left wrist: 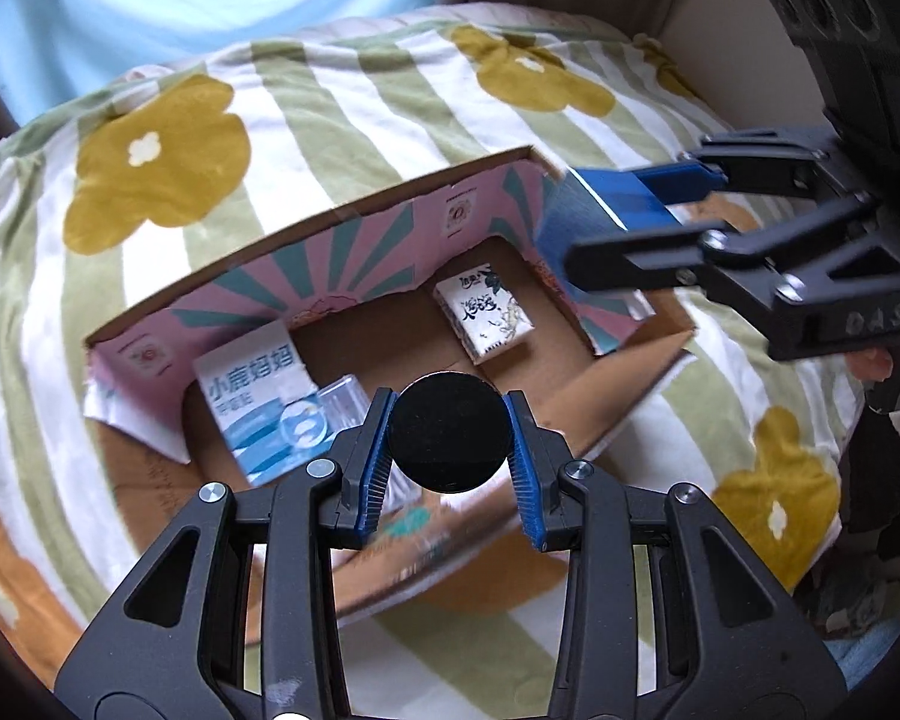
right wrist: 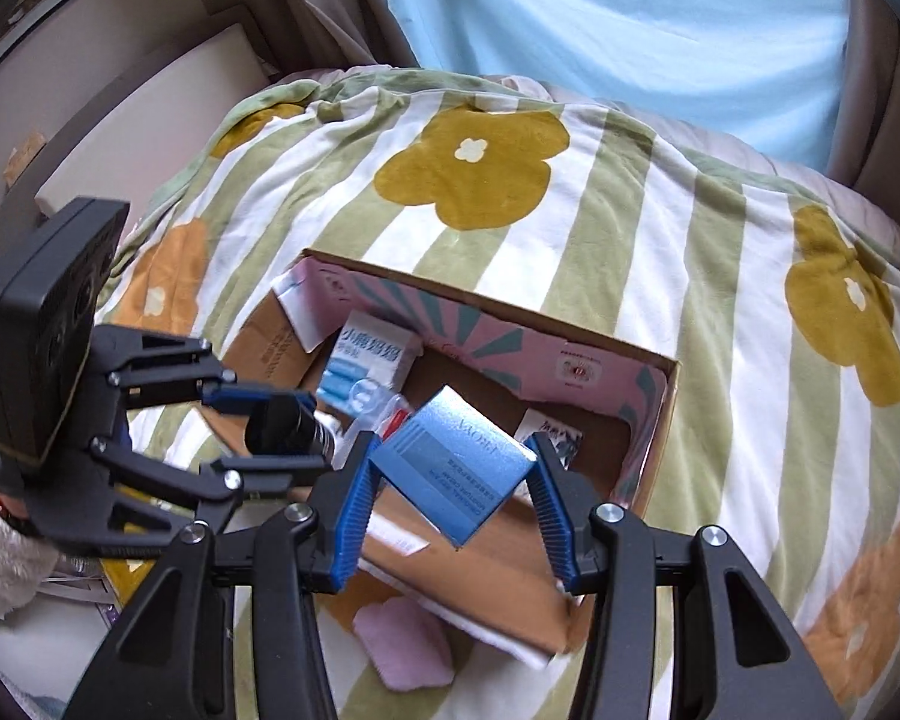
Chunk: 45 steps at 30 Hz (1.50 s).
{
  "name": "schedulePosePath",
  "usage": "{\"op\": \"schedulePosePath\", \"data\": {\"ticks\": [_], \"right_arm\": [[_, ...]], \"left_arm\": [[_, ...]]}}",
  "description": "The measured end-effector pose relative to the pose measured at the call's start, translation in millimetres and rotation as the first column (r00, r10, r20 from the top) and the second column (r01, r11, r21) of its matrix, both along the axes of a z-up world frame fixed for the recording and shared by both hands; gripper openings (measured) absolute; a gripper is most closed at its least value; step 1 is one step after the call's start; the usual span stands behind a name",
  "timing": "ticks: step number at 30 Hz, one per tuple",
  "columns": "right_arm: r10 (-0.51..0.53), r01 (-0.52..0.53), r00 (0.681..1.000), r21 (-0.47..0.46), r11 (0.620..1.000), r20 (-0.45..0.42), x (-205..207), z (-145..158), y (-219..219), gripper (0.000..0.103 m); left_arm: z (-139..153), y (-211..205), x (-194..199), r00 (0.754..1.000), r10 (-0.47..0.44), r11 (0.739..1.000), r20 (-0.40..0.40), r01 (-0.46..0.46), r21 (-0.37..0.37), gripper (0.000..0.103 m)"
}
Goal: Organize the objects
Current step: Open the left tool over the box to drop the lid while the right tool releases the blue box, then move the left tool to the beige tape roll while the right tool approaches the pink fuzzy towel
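Three items lie in the cardboard box [left wrist: 624, 360]; left gripper [left wrist: 448, 441] grips a black jar [left wrist: 448, 432], right gripper [right wrist: 450, 480] a blue carton [right wrist: 453, 468], both unplaced above it.

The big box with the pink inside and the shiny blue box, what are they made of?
The big box looks like corrugated cardboard: brown matte flaps, printed pink lining. The shiny blue box, gripped by the right gripper, seems thin card with a metallic coating; it glints and has sharp folded edges.
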State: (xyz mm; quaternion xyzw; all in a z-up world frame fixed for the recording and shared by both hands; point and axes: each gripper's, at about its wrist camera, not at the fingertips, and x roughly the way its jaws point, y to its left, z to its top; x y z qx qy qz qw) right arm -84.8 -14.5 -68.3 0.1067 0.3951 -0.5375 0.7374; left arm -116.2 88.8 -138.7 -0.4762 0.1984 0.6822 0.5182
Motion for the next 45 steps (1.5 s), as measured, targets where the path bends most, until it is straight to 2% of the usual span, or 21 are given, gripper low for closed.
{"op": "schedulePosePath", "data": {"ticks": [8,12,16,17,18,19,20,21,27,31,35,44,45], "right_arm": [[0.02,-0.022,0.999,0.045,0.999,0.042,-15.3,-11.3,-44.5,0.045],[0.035,-0.039,0.998,0.068,0.997,0.058,-11.9,-13.0,-54.6,0.045],[0.039,-0.051,0.993,0.109,0.993,0.115,-10.1,-13.8,-64.7,0.045],[0.033,-0.052,0.99,0.135,0.99,0.139,-10.7,-14.2,-68.5,0.049],[0.024,-0.049,0.987,0.153,0.987,0.162,-12.0,-13.9,-71.5,0.061],[0.013,-0.041,0.984,0.157,0.987,0.179,-13.4,-12.6,-73.1,0.069],[0.0,-0.029,0.981,0.147,0.989,0.194,-15.2,-10.2,-73.4,0.083],[-0.004,-0.025,0.978,0.139,0.99,0.207,-16.9,-7.8,-73.1,0.086],[-0.03,0.002,0.965,0.105,0.995,0.261,-26.5,8.8,-65.5,0.087],[-0.017,-0.003,0.972,0.085,0.996,0.234,-23.2,12.9,-58.6,0.087],[0.0,-0.016,0.98,0.075,0.997,0.198,-20.6,12.3,-53.9,0.087],[0.016,-0.024,0.979,0.035,0.999,0.203,-19.0,19.9,-31.4,0.087],[0.041,-0.046,0.979,0.021,0.999,0.2,-18.3,22.0,-27.6,0.087]], "left_arm": [[-32.4,23.4,0.3,1.0,0.013,1.0,0.028,-0.013,-0.028,0.032],[-36.9,25.9,0.1,0.999,0.025,0.999,0.047,-0.023,-0.034,0.032],[-36.9,24.0,0.8,0.998,0.03,0.999,0.055,-0.029,-0.024,0.033],[-36.2,23.6,1.9,0.998,0.031,0.999,0.052,-0.03,-0.023,0.037],[-35.4,23.2,3.1,0.998,0.027,0.999,0.056,-0.026,-0.022,0.054],[-34.3,22.6,4.4,0.998,0.017,1.0,0.067,-0.017,-0.014,0.072],[-32.5,21.9,5.9,0.997,0.009,1.0,0.074,-0.009,-0.004,0.101],[-30.2,20.2,8.0,0.998,0.01,1.0,0.067,-0.01,0.012,0.103],[-24.6,16.0,12.3,0.996,0.038,0.999,0.08,-0.041,0.036,0.103],[-22.1,13.9,15.4,0.996,0.043,0.998,0.079,-0.047,0.045,0.103],[-18.9,9.8,20.9,0.998,0.042,0.998,0.035,-0.043,0.04,0.103],[3.0,-11.9,33.1,0.999,0.035,0.998,0.02,-0.036,0.042,0.103],[6.5,-15.3,34.1,0.999,0.038,0.998,0.016,-0.038,0.044,0.103]]}}
